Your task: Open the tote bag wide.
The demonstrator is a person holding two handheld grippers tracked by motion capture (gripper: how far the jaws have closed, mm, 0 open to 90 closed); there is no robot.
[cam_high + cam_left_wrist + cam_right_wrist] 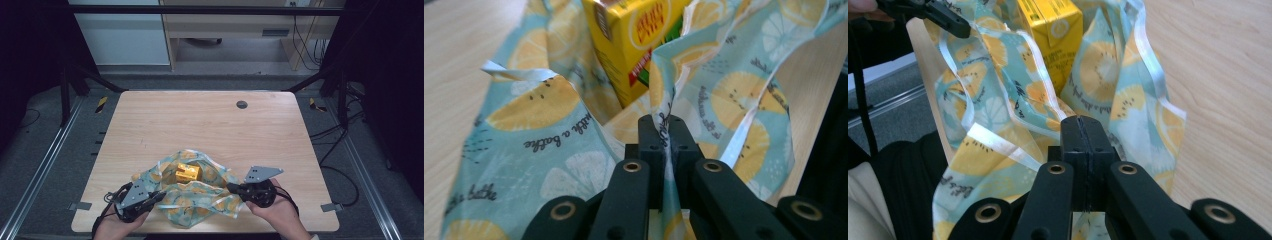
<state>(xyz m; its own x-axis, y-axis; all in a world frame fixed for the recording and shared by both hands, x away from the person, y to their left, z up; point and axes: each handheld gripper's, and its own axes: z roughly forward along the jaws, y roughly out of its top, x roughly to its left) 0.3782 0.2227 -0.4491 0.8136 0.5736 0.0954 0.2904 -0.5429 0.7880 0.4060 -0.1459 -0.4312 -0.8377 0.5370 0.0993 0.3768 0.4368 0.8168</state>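
Both my hands enter from the near edge of the pale wood surface [200, 115], each gripping a black tool. My left tool [156, 196] is clenched on a fold of the lemon-print cloth bag [200, 197], the fabric pinched between its jaws in the left gripper view. My right tool [231, 187] is likewise closed on the bag's opposite rim; in the right gripper view its jaws meet with cloth caught between them. Between the two tools the bag's mouth is spread, white ribbon trim [998, 142] running along its edge. Inside sits a yellow drink carton [187, 173], standing up out of the blue-and-yellow fabric, close to the near edge and roughly midway across the surface.

Farther back, a small dark round grommet [242, 104] is set into the surface near its far edge. Grey carpeted floor [45, 165] surrounds the surface, with metal rails [37, 170] running along both sides and black cables [345, 175] trailing at the right. Beyond stand a light wooden desk [230, 25] and a pale cabinet panel [120, 37], framed by dark curtains.
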